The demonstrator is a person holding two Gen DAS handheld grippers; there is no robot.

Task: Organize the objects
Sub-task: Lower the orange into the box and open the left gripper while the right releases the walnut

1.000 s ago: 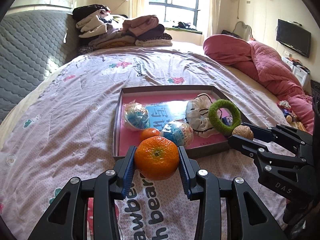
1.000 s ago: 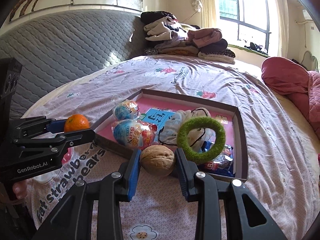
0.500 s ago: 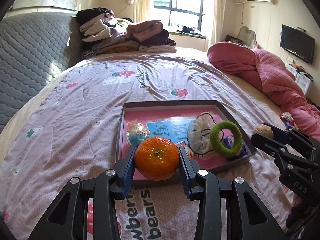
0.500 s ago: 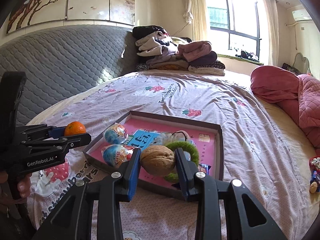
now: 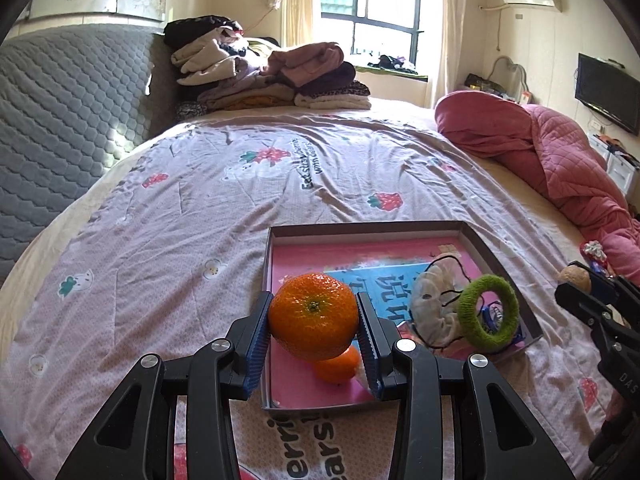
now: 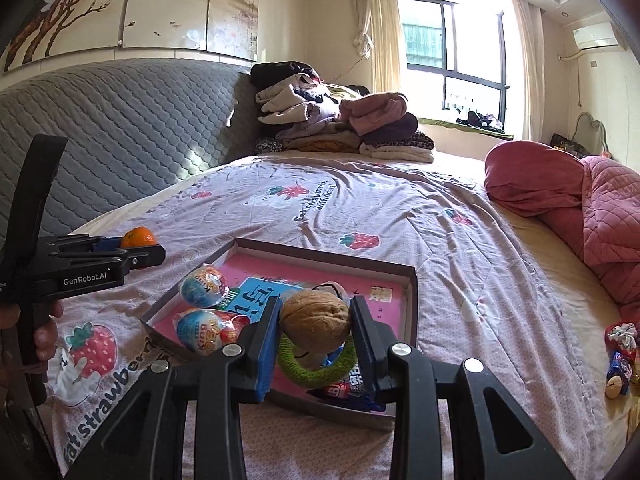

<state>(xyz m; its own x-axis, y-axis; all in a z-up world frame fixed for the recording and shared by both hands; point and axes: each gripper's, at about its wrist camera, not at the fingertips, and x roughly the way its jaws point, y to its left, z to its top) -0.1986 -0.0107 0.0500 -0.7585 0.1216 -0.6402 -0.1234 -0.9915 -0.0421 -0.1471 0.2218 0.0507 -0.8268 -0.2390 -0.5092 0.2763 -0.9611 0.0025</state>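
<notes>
My left gripper (image 5: 314, 316) is shut on a large orange tangerine (image 5: 313, 316), held above the near edge of a shallow box with a pink floor (image 5: 304, 258). A smaller tangerine (image 5: 336, 366) lies in the box just below it. My right gripper (image 6: 314, 322) is shut on a brown walnut (image 6: 315, 320) above the box's near side (image 6: 410, 292). Under it lies a green knitted ring (image 6: 316, 372). Two foil-wrapped toy eggs (image 6: 204, 284) (image 6: 206, 330), a blue card and a white pouch (image 5: 434, 304) rest in the box. In the right wrist view the left gripper (image 6: 140, 246) shows at the left with its tangerine.
The box sits on a bed with a strawberry-print sheet (image 5: 280, 176). A grey quilted headboard (image 6: 120, 128) runs along the left, folded clothes (image 6: 340, 120) pile at the far end, and a pink quilt (image 5: 560, 160) lies at the right. Small wrapped sweets (image 6: 620, 356) lie near the right edge.
Both grippers have risen and drawn back from the box with their loads, so the box looks smaller and lower. The left gripper shifted left over the box's near left corner.
</notes>
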